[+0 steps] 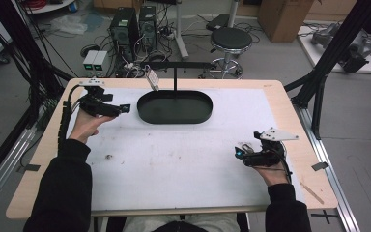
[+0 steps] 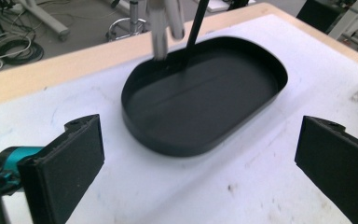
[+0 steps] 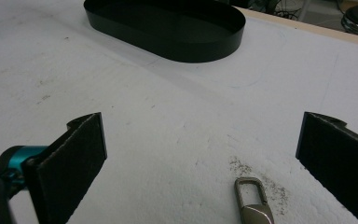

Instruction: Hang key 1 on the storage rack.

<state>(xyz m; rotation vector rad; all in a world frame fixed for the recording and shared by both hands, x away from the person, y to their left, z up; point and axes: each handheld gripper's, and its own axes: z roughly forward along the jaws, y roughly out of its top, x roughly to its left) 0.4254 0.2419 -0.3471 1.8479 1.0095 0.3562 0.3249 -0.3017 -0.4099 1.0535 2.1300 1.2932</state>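
A black oval tray (image 1: 174,110) sits at the back middle of the white mat. A thin black stand (image 1: 175,77) rises from it, and a silvery piece (image 1: 152,79) hangs from its crossbar. My left gripper (image 1: 125,108) is just left of the tray, open, with nothing between its jaws; the left gripper view looks into the tray (image 2: 200,102) past the hanging piece (image 2: 157,28). My right gripper (image 1: 239,152) rests open at the mat's right front. A small metal clasp (image 3: 254,205) lies flat on the mat between its jaws, closer to the right-hand one, untouched.
The white mat (image 1: 183,159) covers a wooden table (image 1: 285,104). A small dark speck (image 1: 108,156) lies on the mat at front left. Black frame posts (image 1: 319,92) stand by the table's right edge. A stool (image 1: 230,41) and computer cases (image 1: 133,26) stand on the floor behind.
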